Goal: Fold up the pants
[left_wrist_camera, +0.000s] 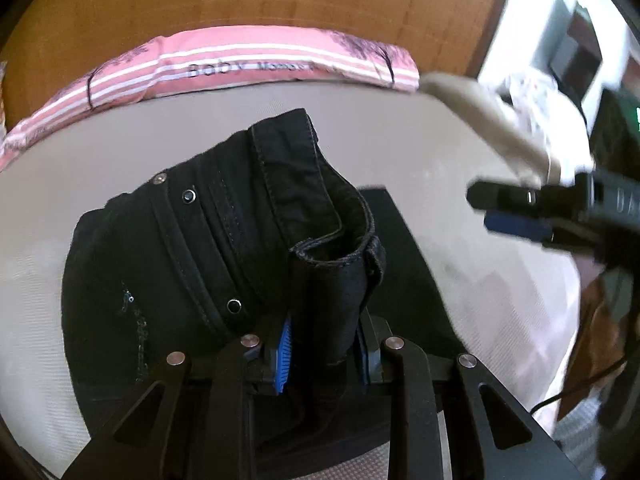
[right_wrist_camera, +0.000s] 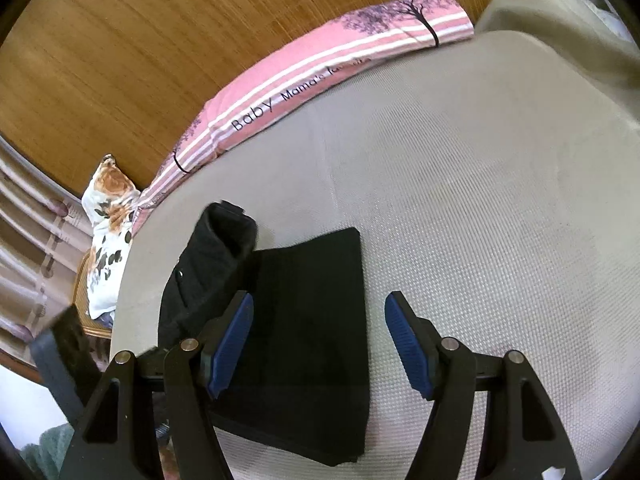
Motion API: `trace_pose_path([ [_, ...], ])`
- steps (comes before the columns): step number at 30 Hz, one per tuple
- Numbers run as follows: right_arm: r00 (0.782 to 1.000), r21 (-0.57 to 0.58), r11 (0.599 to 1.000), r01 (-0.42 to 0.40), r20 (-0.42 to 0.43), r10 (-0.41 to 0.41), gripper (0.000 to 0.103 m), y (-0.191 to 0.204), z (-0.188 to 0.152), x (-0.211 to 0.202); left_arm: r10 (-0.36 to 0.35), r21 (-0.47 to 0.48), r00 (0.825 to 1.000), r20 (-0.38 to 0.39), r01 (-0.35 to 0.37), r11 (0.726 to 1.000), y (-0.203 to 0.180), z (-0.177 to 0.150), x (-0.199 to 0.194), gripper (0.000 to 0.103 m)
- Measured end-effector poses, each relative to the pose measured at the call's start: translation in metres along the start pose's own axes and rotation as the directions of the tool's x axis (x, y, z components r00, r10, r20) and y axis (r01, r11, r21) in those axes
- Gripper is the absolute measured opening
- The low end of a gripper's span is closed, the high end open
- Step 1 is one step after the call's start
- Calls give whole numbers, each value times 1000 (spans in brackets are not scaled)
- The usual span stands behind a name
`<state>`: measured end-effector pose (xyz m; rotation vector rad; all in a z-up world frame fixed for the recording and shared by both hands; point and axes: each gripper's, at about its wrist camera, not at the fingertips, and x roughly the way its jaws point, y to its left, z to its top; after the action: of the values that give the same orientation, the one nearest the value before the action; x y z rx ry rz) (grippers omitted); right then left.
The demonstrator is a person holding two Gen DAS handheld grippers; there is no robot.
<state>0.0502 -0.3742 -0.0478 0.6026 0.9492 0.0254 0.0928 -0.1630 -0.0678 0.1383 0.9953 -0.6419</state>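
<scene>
Black pants [left_wrist_camera: 180,260] lie on a grey mattress [left_wrist_camera: 400,152]. In the left wrist view my left gripper [left_wrist_camera: 324,356] is shut on a folded bunch of the waistband, which rises between its blue pads [left_wrist_camera: 283,356]. Snap buttons show on the cloth to the left. My right gripper [left_wrist_camera: 486,210] hangs blurred at the right, away from the pants. In the right wrist view the pants [right_wrist_camera: 312,280] form a flat dark rectangle with the waist end [right_wrist_camera: 224,240] lifted at the left. My right gripper [right_wrist_camera: 320,340] stands open above the flat part, and its pads touch no cloth.
A pink striped roll printed with "Baby" [right_wrist_camera: 304,80] lies along the far edge of the mattress [right_wrist_camera: 480,200], against a wooden panel [right_wrist_camera: 120,60]. Beige cloth [right_wrist_camera: 560,32] lies at the far right corner. A floral cloth [right_wrist_camera: 108,216] hangs off the left side.
</scene>
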Motion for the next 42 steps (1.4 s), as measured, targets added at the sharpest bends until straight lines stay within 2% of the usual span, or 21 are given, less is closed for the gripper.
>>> trace_pose_path([
  [1,1000,2,1000,-3,-3,3,66,-1,0,2,21,35,1000,3,-22,999,-5,-3,2,26],
  [5,1000,3,1000,-16,-22,16,66,-3,0,11,42,64,999,-1,-42,997,-12,-5,7,27],
  [7,999,1,1000,-27,-35,27,66,-1,-1,15,38,78,999,-1,-38,996,-15,-7,5,32],
  [10,996,-5,998,-62,-64,62,66,1,-2,23,-8,94,1000,1,8,996,-21,-7,-5,41],
  [12,988,12,993,-117,-96,118,66,-1,-2,31,-63,113,998,4,62,992,-25,-8,-17,47],
  [13,982,22,989,-149,-114,150,66,-2,-2,35,-101,121,995,17,99,988,-25,-8,-26,47],
  [16,956,55,970,-238,-164,244,67,-6,-3,52,-137,115,989,55,130,985,-18,-7,-48,49],
  [21,931,82,955,-285,-214,296,68,-7,-3,74,-45,-1,993,105,46,999,29,-1,-68,53],
  [27,922,18,951,-307,-241,302,68,1,6,87,106,-160,993,56,-96,982,98,-6,-60,53],
  [30,915,-28,945,-326,-261,308,68,7,10,97,104,-205,994,17,-99,974,115,-12,-49,53],
  [37,881,-84,909,-408,-298,367,66,26,13,118,141,-158,990,1,-139,978,111,-16,-35,57],
  [42,875,-42,906,-422,-280,395,51,23,16,122,150,-143,989,-8,-150,978,110,-19,-25,59],
])
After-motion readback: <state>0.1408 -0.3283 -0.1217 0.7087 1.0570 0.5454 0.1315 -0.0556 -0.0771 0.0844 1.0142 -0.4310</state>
